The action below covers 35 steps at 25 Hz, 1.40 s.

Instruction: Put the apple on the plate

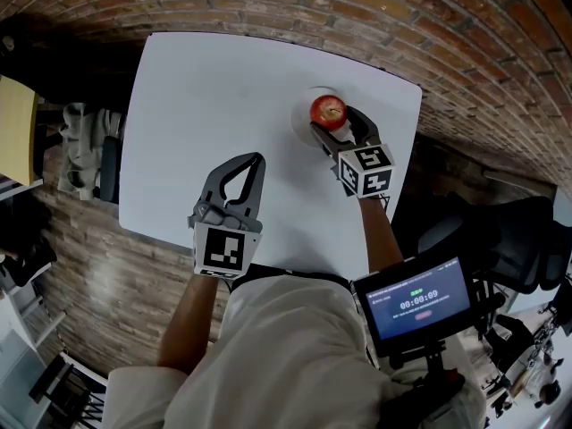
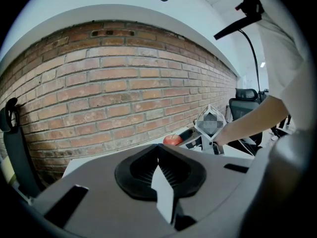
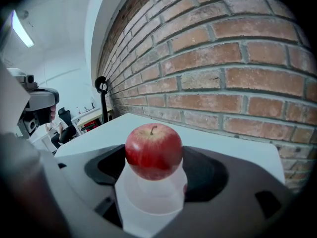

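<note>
Two grippers share the work unevenly, and the reason is easy to read. The right gripper (image 1: 335, 121) reaches to the far right part of the table (image 1: 206, 88), near the wall (image 1: 295, 3), because that is where the plate (image 1: 300, 114) stands. Its jaws close on the apple (image 1: 328, 111), one pad against each side of the red skin. In the right gripper view the fruit sits upright between them with its stem on top. That sideways hold at the apple's widest part probably keeps a round, smooth thing from rolling out, and it leaves the underside free to meet the plate. The apple is directly over the plate's middle and looks to be resting on it or just above it. No view settles whether they touch. I judge the task to be at the setting-down step, with only the release and a clean retreat left. The main risk is nudging the apple off the small plate as the jaws part. The left gripper (image 1: 255, 161) is held well apart, over the near middle of the table, with its jaws together on nothing. It is likely parked there because a one-handed job needs it only out of the way.
</note>
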### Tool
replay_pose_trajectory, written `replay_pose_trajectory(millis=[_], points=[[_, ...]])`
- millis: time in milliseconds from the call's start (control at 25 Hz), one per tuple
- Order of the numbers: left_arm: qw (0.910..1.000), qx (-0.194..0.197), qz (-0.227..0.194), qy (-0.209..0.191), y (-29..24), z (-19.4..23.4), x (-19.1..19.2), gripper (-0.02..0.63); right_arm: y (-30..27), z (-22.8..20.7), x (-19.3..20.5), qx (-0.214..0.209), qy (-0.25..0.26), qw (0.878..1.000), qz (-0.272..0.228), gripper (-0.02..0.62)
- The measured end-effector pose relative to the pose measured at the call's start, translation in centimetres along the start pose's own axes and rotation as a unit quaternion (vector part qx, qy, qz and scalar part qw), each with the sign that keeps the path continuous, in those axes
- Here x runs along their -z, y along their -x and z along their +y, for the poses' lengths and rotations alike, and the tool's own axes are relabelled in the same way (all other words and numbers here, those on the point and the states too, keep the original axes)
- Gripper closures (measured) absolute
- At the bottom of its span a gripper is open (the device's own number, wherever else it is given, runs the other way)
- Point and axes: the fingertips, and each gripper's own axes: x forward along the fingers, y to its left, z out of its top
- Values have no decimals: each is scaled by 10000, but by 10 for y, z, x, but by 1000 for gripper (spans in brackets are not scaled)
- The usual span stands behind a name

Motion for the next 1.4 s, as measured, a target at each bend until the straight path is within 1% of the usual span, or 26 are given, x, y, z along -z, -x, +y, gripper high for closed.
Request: replay_pose_trajectory(millis=[200, 640, 960, 1280, 1400], points=[[10000, 12, 66, 44, 0, -3, -6, 600, 2, -7, 2, -11, 4, 9999, 153, 238], [9998, 10, 211, 24, 2, -1, 10, 600, -10, -11, 19, 74, 10, 9995, 301, 238], [9997, 43, 247, 58, 5, -1, 9, 600, -16, -11, 19, 77, 144, 9994, 316, 238], [9996, 113, 269, 32, 2, -6, 8, 600, -16, -14, 19, 6, -33, 9993, 372, 238], [9996, 126, 246, 12, 0, -10, 6, 600, -15, -16, 21, 38, 23, 9991, 426, 238]])
